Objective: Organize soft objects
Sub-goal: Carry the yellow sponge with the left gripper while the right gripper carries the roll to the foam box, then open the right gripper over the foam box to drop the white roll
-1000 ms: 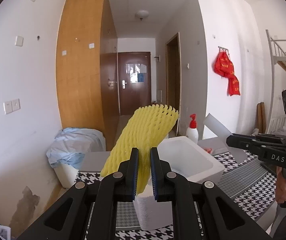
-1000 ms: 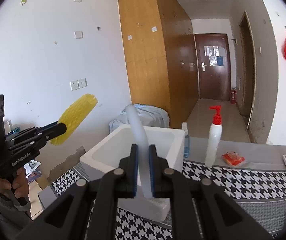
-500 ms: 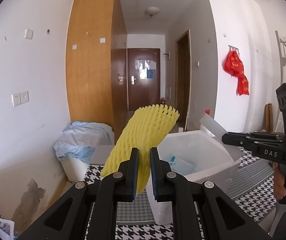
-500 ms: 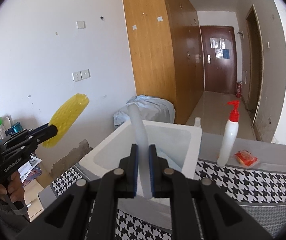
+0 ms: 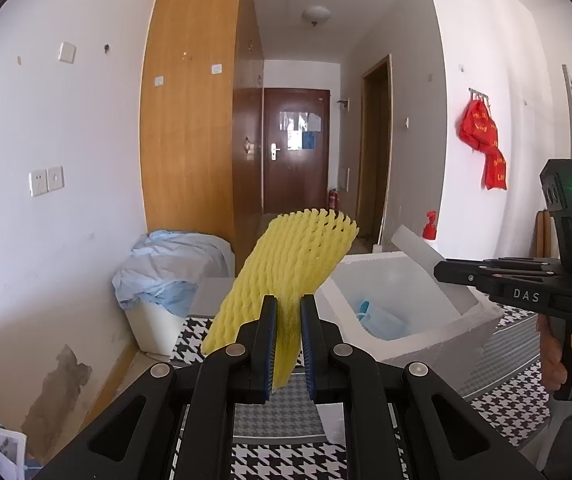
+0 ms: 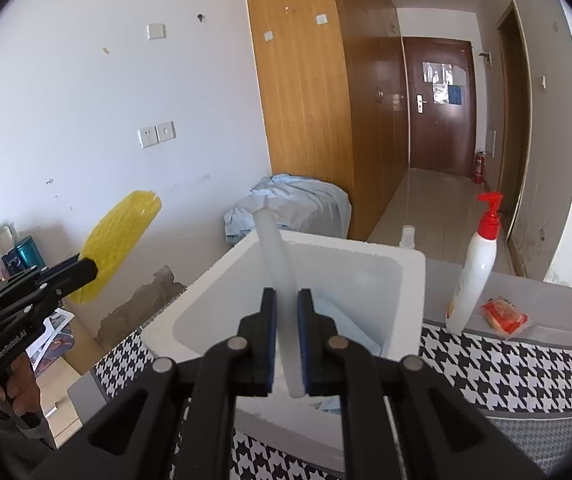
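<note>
I hold a hand-held gripper in each hand, both raised near a white foam box that sits on a bench covered in black-and-white houndstooth cloth.

My left hand-held gripper has its jaws closed almost together on a yellow foam net sleeve, the stretchy mesh kind wrapped around fruit. It is pinched near its lower end and sticks up and to the right, tilted, in the air beside the box and not yet over the opening. I judge it nearly weightless, springy and easy to crush; a grip near one end lets it flop, so a light pinch closer to the middle would steady it.

My right hand-held gripper is closed just as narrowly on a thin white foam sheet, held edge-on and standing upright above the box's open top. It looks light and bendable, curving slightly at its tip; it would likely crease or snap if squeezed hard.

Inside the box lies something pale blue, soft-looking; I cannot tell what it is.

Readable writing: "DAS" in white letters on the side of the right gripper. The left gripper's side carries small white lettering too blurred to read with confidence. A white pump bottle with a red top stands on the bench beside the box; its label is unreadable.
</note>
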The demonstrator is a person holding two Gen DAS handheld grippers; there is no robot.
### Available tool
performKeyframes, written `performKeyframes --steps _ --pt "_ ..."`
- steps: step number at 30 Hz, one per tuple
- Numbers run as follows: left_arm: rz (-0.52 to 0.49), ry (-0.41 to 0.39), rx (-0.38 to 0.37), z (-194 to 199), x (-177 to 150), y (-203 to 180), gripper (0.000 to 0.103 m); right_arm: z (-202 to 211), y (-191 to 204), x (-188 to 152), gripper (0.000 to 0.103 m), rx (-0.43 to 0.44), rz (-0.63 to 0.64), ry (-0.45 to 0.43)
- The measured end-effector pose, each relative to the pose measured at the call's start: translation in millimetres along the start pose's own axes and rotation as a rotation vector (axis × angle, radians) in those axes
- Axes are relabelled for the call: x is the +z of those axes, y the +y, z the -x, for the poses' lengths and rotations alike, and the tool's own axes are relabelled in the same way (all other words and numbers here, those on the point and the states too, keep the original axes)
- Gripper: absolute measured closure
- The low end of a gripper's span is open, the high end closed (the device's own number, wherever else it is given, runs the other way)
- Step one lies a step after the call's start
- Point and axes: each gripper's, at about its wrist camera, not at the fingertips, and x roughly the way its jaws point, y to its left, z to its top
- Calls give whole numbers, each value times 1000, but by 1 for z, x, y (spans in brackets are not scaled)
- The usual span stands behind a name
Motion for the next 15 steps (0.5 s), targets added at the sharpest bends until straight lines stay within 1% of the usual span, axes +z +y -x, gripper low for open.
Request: performKeyframes --steps 3,5,6,7,9,14,15 --pt "5 4 -1 -1 -2 2 90 -6 1 0 90 -6 4 15" --pt "6 6 -1 -2 -1 1 90 -9 1 0 84 -13 0 23" --pt "7 7 -1 -3 -1 2 90 -9 1 -1 72 -15 -1 24" --pt "9 8 -1 -3 -1 2 90 -10 1 -2 53 -11 -6 24" --pt "11 11 -1 -4 0 2 90 -8 1 -2 36 -5 -11 14" --pt "15 12 -2 -5 0 2 90 -2 4 -3 36 -3 1 2" --pt "14 11 -2 -5 0 2 90 -2 4 -3 34 -5 3 0"
